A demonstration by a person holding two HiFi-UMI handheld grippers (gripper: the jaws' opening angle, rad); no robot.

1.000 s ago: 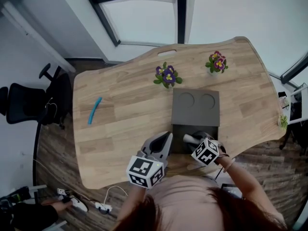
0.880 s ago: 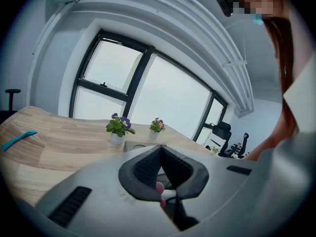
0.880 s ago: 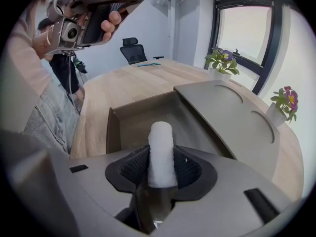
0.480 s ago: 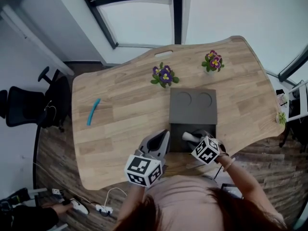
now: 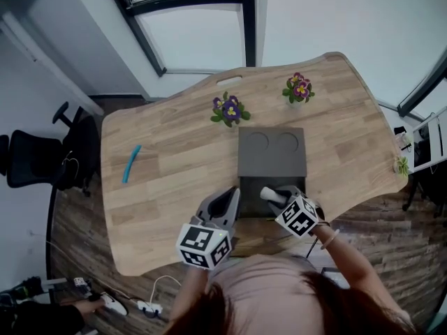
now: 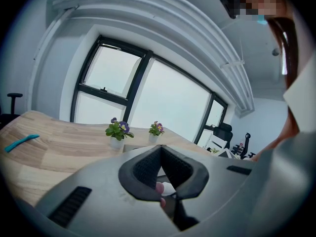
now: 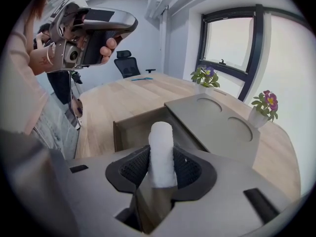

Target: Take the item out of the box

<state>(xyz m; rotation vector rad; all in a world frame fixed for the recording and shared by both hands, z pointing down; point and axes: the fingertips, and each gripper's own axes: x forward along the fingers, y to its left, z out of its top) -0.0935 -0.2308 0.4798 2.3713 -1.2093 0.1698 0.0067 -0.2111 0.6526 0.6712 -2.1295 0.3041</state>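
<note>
Head view: box (image 5: 272,160) open compartment mostly hidden behind right gripper (image 5: 278,198); only the top end of white roll (image 5: 269,195) shows. Right gripper view: roll's lower end buried btw pads (image 7: 133,169). Teal thing (image 5: 131,163) on table (image 5: 174,194) too small to ID. Office chair (image 5: 35,160) cut by left edge. Floor clutter (image 5: 105,299) bottom-left too small to tell. Left gripper view: pale bits in the jaw gap, can't tell what.
</note>
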